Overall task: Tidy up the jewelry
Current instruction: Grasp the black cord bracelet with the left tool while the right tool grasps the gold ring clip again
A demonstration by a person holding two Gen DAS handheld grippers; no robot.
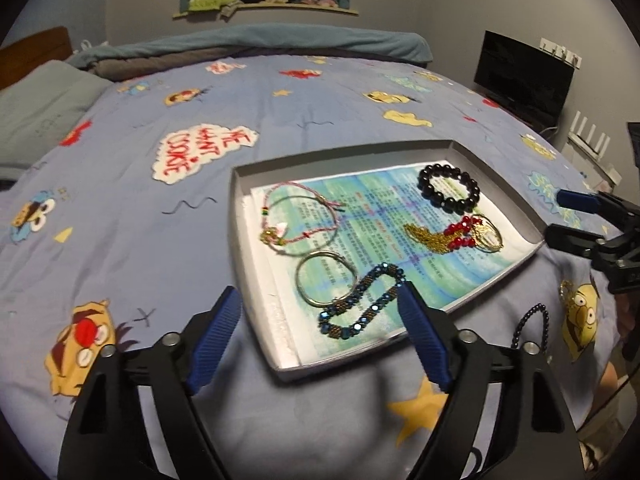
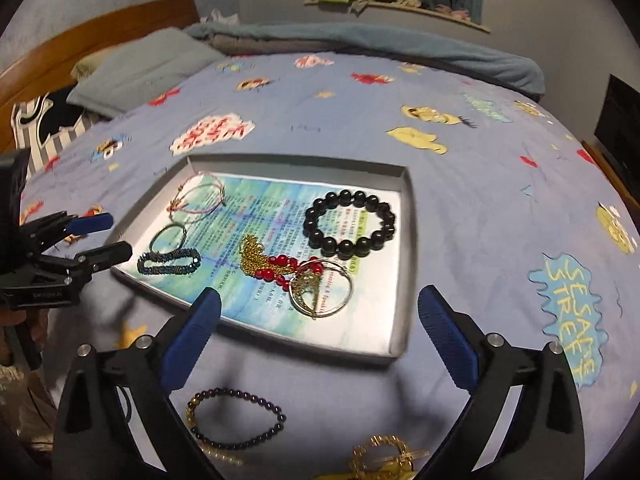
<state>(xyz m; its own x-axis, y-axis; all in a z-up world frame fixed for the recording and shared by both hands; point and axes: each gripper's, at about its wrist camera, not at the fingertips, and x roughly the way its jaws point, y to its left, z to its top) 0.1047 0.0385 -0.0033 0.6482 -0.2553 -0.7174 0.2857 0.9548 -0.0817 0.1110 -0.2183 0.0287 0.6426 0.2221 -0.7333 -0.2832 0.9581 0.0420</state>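
A shallow grey tray (image 1: 236, 216) (image 2: 404, 264) lies on the bed with a printed paper liner. It holds a black bead bracelet (image 1: 449, 187) (image 2: 349, 224), a red bead and gold chain piece (image 1: 452, 236) (image 2: 280, 266), a blue beaded bracelet (image 1: 360, 302) (image 2: 168, 262), a silver ring bangle (image 1: 326, 278) and pink cord bracelets (image 1: 300, 216). A dark bead bracelet (image 2: 236, 420) and a gold piece (image 2: 384, 456) lie on the sheet in front of the tray. My left gripper (image 1: 320, 300) is open over the tray's near corner. My right gripper (image 2: 320, 308) is open at the tray's front edge.
The bed has a blue cartoon sheet (image 1: 120, 200). Pillows (image 2: 140, 68) and a wooden headboard (image 2: 100, 36) are at the far left. A folded blanket (image 1: 260, 44) lies at the far edge. A dark monitor (image 1: 524, 76) stands right of the bed.
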